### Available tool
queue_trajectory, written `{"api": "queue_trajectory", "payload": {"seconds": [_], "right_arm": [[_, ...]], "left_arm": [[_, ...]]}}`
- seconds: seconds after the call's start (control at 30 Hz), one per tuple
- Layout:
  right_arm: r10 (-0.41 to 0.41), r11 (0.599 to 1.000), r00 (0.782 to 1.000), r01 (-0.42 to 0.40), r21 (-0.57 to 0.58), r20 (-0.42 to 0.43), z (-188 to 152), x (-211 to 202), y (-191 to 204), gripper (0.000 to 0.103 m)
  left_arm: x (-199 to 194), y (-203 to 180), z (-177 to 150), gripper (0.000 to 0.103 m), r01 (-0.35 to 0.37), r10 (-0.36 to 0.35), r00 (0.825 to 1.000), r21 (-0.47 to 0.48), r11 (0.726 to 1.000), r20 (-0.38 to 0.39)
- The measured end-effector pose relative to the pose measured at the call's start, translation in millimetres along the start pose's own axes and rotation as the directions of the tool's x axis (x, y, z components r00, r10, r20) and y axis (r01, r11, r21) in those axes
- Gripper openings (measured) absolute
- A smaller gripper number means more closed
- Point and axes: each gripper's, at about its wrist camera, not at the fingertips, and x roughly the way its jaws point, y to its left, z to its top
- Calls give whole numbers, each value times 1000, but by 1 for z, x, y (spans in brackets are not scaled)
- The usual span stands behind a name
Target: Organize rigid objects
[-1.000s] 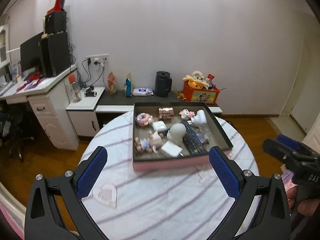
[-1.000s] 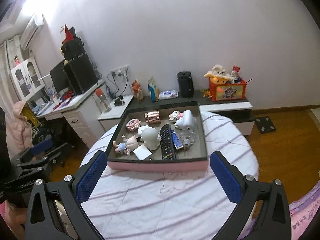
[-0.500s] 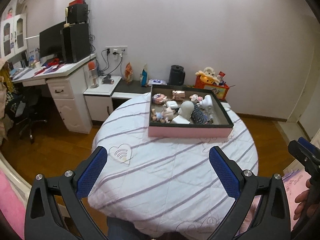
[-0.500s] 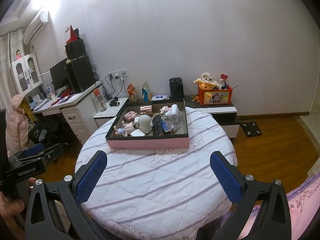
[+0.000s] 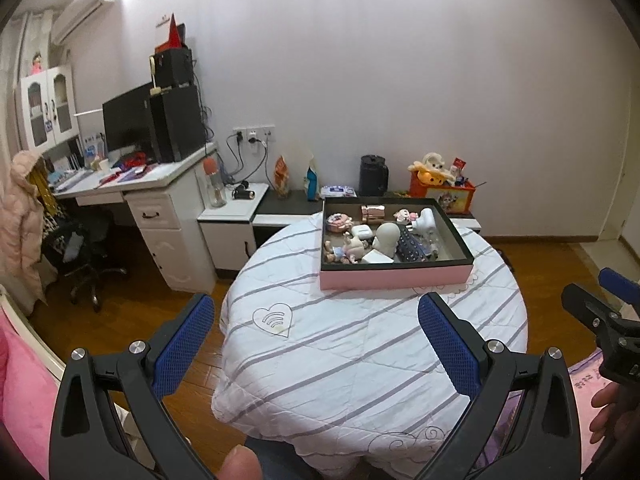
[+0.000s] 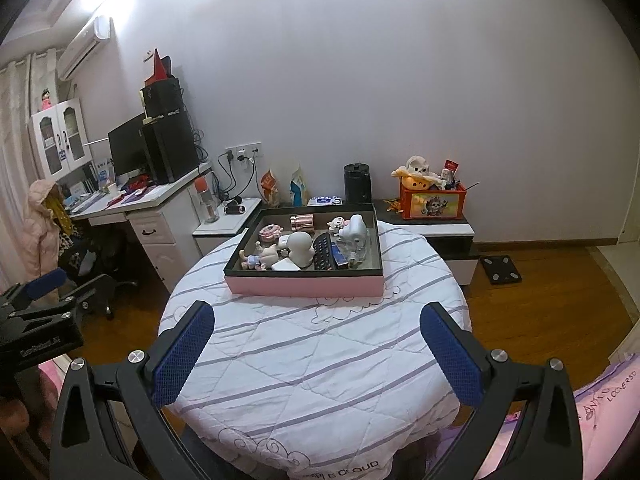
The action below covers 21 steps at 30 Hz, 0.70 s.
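Round table in striped white quilted cover; pink-sided tray at far edge

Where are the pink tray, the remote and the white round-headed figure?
pink tray [image 6: 304, 286], right wrist view, front wall.
remote [image 6: 322, 252], right wrist view, keypad.
white round-headed figure [image 5: 387, 236], left wrist view, head.

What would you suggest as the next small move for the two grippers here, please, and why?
Probably bring both forward toward the pink-sided tray. The left gripper and right gripper are open, empty and short of it, while the black remote control and the white rounded figurine lie jumbled inside.
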Motion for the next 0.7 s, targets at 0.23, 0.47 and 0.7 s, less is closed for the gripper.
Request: {"api": "queue_trajectory", "payload": {"seconds": [0.23, 0.47, 0.7], "right_arm": [[2, 1000, 1000, -2, 1, -4, -3, -4, 2, 103], [9, 1000, 1000, -9, -6, -12, -4, -5, 4, 103], [14, 1000, 1000, -14, -14, -19, -3, 0, 8, 103]], "left_arm": [[-6, 0, -1, 103, 2, -2, 1000, -8, 1000, 5], [-10, 6, 0, 103, 11, -11, 1000, -43, 999, -5], [-11, 12, -1, 103, 6, -6, 1000, -48, 999, -7]]}}
